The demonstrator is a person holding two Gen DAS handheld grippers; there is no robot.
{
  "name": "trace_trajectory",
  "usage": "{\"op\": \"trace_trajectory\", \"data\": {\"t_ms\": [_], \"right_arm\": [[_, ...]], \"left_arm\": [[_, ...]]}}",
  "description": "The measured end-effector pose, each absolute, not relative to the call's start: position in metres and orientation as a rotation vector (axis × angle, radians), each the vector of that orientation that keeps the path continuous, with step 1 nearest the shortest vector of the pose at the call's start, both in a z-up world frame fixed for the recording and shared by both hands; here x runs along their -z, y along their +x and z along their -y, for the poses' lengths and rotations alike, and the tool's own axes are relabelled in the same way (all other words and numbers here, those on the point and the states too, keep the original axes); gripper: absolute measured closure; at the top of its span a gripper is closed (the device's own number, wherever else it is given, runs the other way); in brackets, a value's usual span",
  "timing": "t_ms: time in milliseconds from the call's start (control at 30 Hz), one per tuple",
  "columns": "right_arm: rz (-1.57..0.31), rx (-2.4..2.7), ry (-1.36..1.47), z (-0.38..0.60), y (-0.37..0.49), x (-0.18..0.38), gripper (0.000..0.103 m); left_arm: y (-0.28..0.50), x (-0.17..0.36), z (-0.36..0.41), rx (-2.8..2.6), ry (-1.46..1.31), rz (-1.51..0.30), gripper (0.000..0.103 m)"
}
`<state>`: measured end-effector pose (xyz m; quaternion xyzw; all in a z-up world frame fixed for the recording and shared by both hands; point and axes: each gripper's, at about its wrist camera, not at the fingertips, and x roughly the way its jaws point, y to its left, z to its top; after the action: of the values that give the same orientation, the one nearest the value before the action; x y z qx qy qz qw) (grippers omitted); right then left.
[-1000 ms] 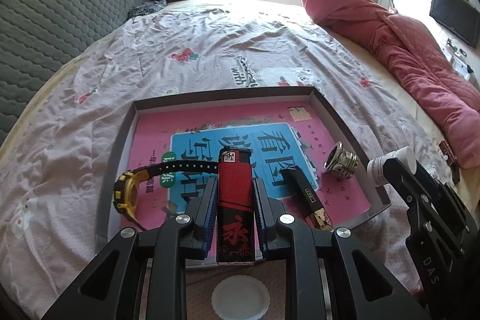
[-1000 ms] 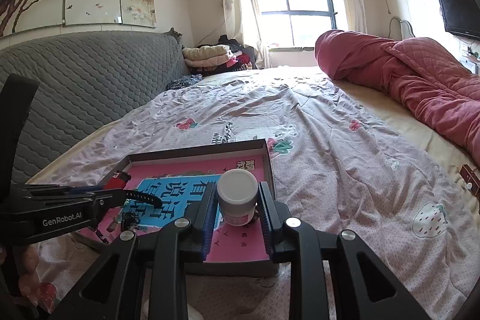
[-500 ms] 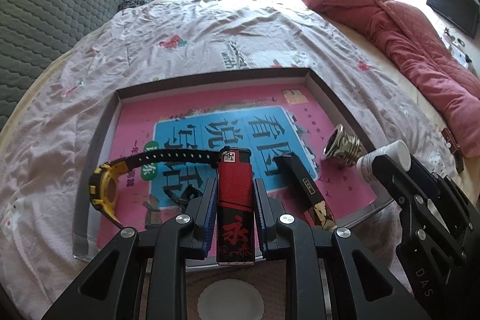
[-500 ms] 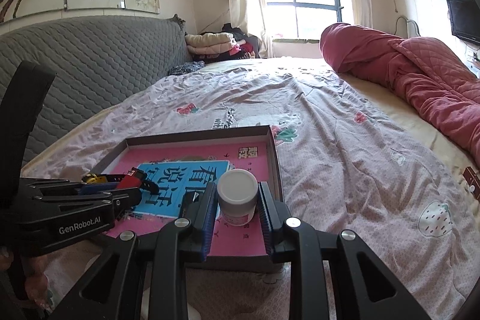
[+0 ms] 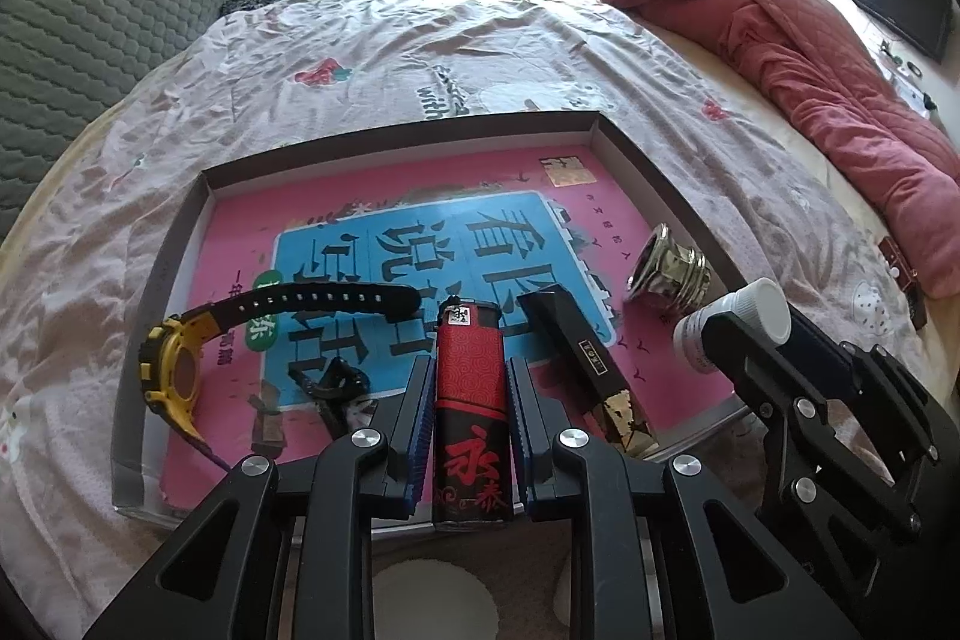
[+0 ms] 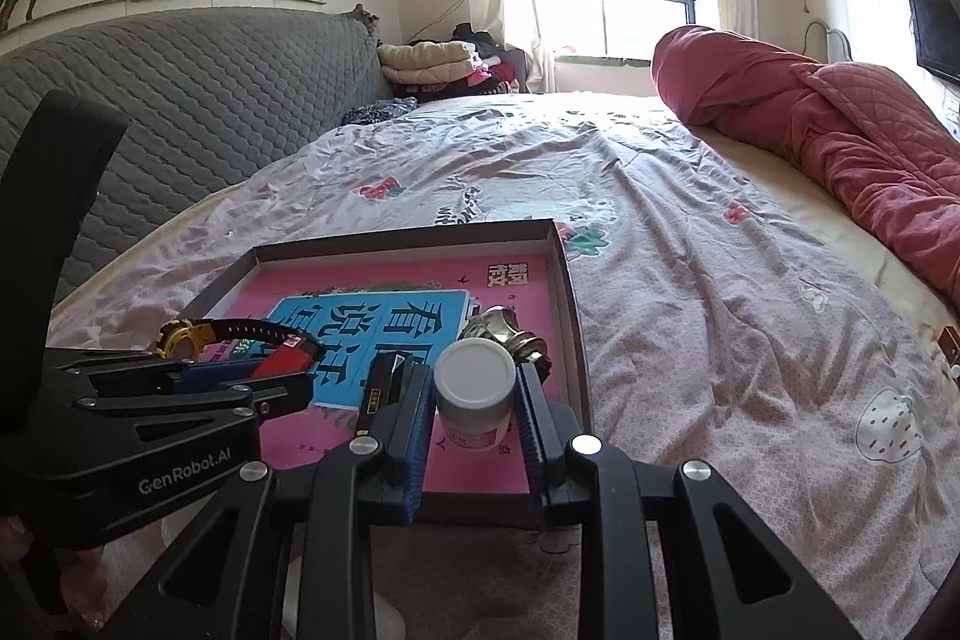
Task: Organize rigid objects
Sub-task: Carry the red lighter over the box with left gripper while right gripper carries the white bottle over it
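— Both grippers first: how do they stand?

— Left gripper (image 5: 470, 403) is clamped on a red and black lighter (image 5: 469, 400), which stands lengthwise between its blue pads over the near edge of the tray. Right gripper (image 6: 474, 403) is clamped on a small white bottle (image 6: 474, 394) with a white cap, held near the tray's right near corner.

— And the setting, biggest thing down?

— A bed with a pale floral sheet (image 5: 420, 58) fills the view, with a rolled red quilt (image 5: 780, 40) along its right side and a grey quilted headboard (image 6: 198, 100) on the left. On the sheet lies a shallow cardboard tray (image 5: 408, 136) with a pink and blue printed floor.

— What lies in the tray?

— A yellow watch (image 5: 174, 370) with a black strap on the left. A dark slim box (image 5: 585, 358) with a gold end lies just right of the lighter. A metal threaded fitting (image 5: 669, 268) rests near the right wall.
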<state>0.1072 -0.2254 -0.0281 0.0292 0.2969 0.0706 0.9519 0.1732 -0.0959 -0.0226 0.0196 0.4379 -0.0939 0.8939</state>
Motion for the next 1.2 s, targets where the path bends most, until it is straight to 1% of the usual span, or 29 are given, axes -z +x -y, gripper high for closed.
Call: {"op": "trace_trajectory", "data": {"t_ms": [500,1200], "right_arm": [[-0.673,-0.130,0.054,0.227,0.115,0.040,0.076],[-0.682,-0.102,-0.002,0.222,0.117,0.040,0.076]], "left_arm": [[0.173,0.034,0.105,0.196,0.068,-0.928,0.080],[0.176,0.036,0.110,0.220,0.059,-0.947,0.080]]}}
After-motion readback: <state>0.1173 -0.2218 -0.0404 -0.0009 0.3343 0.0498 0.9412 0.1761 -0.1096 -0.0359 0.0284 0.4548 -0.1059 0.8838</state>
